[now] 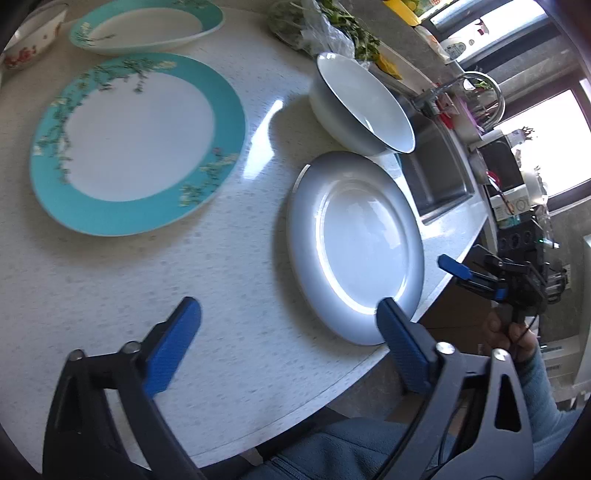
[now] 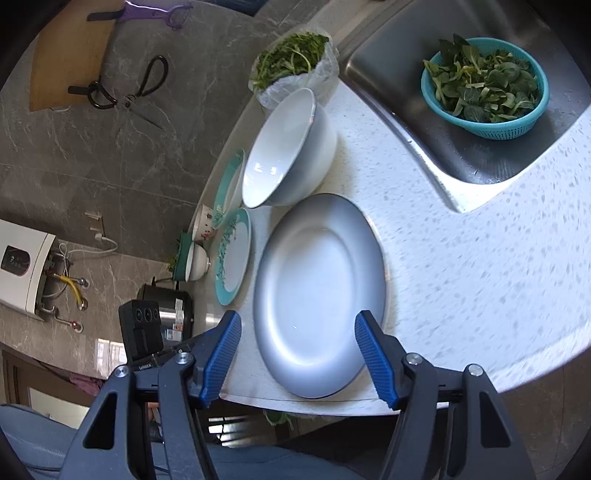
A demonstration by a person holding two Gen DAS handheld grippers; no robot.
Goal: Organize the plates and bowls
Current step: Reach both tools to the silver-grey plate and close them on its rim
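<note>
A pale speckled countertop (image 1: 229, 229) is shown, set with crockery. A grey plate (image 1: 354, 247) lies flat near the counter's front edge; just behind it, and seemingly touching its rim, a white bowl (image 1: 360, 103) stands upright. To the left of these, a teal-rimmed plate (image 1: 136, 142) with a blossom pattern lies flat, well apart from the grey plate. A second teal-rimmed plate (image 1: 147, 26) is placed further back, and a small flowered bowl (image 1: 33, 40) is seen at the far left corner. In the right wrist view another small white bowl (image 2: 197, 260) is noted beside the teal plates. A bag of greens (image 2: 293, 64) rests behind the white bowl, and a steel sink (image 2: 406, 85) at the counter's right holds a teal colander (image 2: 487, 86) of leaves. On the grey wall, scissors (image 2: 129, 88) and a wooden board (image 2: 70, 51) are hung. The left gripper (image 1: 288, 317) is held above the counter with its jaws spread and nothing between them; its right fingertip overlaps the near rim of the grey plate in the picture, contact not being determinable. The right gripper (image 2: 297, 328) is held before the grey plate's near edge, jaws spread to either side of it, not pressed on it.
</note>
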